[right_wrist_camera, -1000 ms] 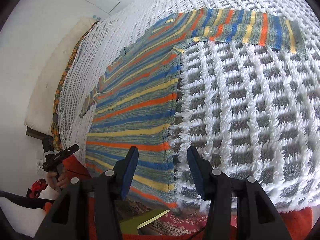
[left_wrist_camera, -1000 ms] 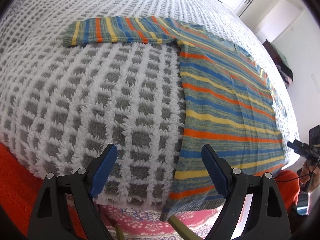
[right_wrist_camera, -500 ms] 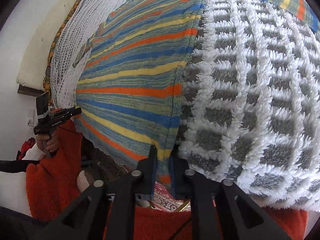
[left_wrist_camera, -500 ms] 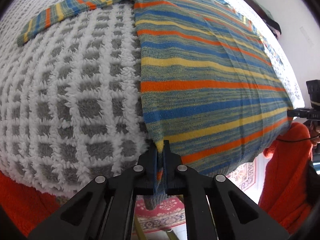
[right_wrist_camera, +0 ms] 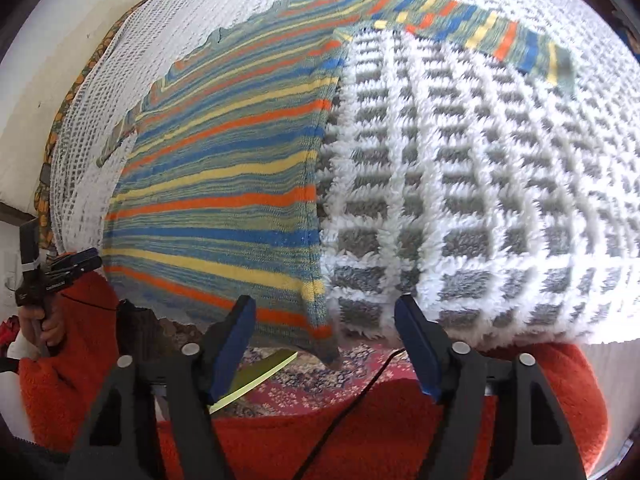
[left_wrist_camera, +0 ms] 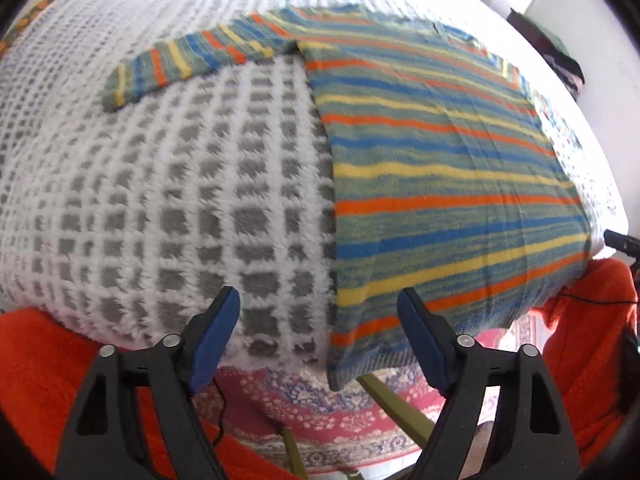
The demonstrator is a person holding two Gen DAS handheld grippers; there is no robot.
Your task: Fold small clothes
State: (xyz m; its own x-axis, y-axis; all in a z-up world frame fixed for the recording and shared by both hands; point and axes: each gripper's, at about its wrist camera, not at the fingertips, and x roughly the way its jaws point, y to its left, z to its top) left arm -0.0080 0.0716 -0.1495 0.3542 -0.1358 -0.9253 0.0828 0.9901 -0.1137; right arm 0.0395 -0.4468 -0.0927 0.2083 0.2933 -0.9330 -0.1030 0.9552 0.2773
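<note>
Lying flat on the bed, a striped sweater (left_wrist_camera: 440, 184) is spread over a fluffy white-and-grey checked blanket (left_wrist_camera: 180, 208), its body smooth and its hem hanging a little past the near edge of the bed. One sleeve (left_wrist_camera: 192, 60) stretches out sideways across the blanket in the left wrist view; the other sleeve (right_wrist_camera: 472, 28) does the same in the right wrist view.

The left gripper (left_wrist_camera: 320, 332) hovers above the near left corner of the hem, jaws spread wide and opening, with nothing pressed between the blue pads (left_wrist_camera: 216, 332); the hem corner shows in the gap but below it, untouched. The right gripper (right_wrist_camera: 326, 340) hangs over the opposite hem corner, jaws likewise apart and opening, the cloth edge seen between them yet not pinched.

Below the bed edge a patterned red rug (left_wrist_camera: 320, 412) covers the floor. Orange fleece sleeves (right_wrist_camera: 360, 432) of the person fill the lower part of both views.
</note>
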